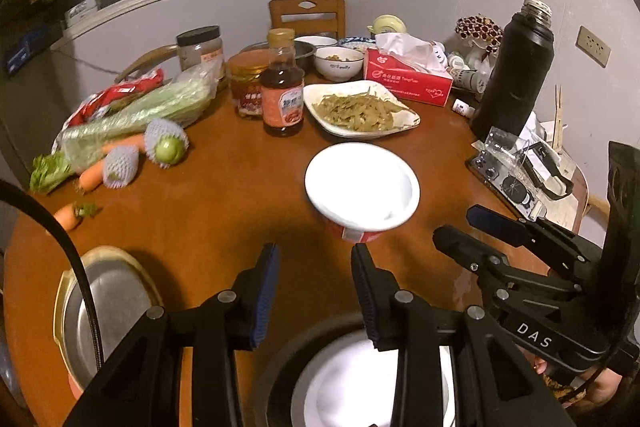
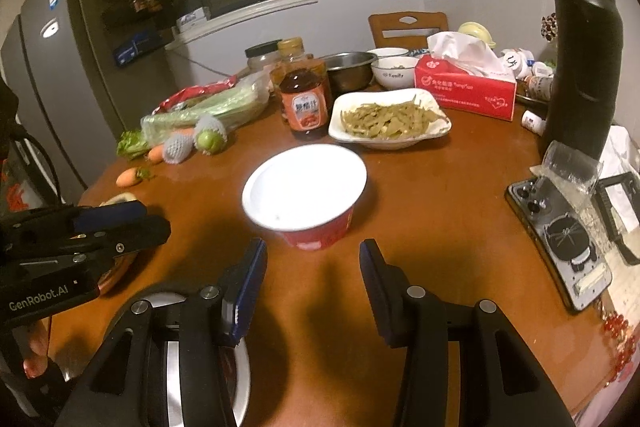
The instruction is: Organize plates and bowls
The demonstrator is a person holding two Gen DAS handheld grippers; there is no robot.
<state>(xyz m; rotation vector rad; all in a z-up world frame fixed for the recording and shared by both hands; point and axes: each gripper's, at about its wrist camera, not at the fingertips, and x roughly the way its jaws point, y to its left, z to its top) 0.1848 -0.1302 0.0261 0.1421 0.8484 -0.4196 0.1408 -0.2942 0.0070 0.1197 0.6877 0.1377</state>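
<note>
Both claws, left [image 1: 314, 269] and right [image 2: 312, 267], gaping, nothing held. Red bowl [image 2: 306, 197] mid-tabletop [image 2: 440, 195], just ahead. Risk: sloppy rim grab tips light bowl toward bean plate [image 2: 390, 123].

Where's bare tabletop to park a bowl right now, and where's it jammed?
Free: the strip of table between the red paper bowl and the phone, and the patch between that bowl and the carrots. Crowded: the far side, from the sauce bottle and plate of greens to the tissue box.
</note>
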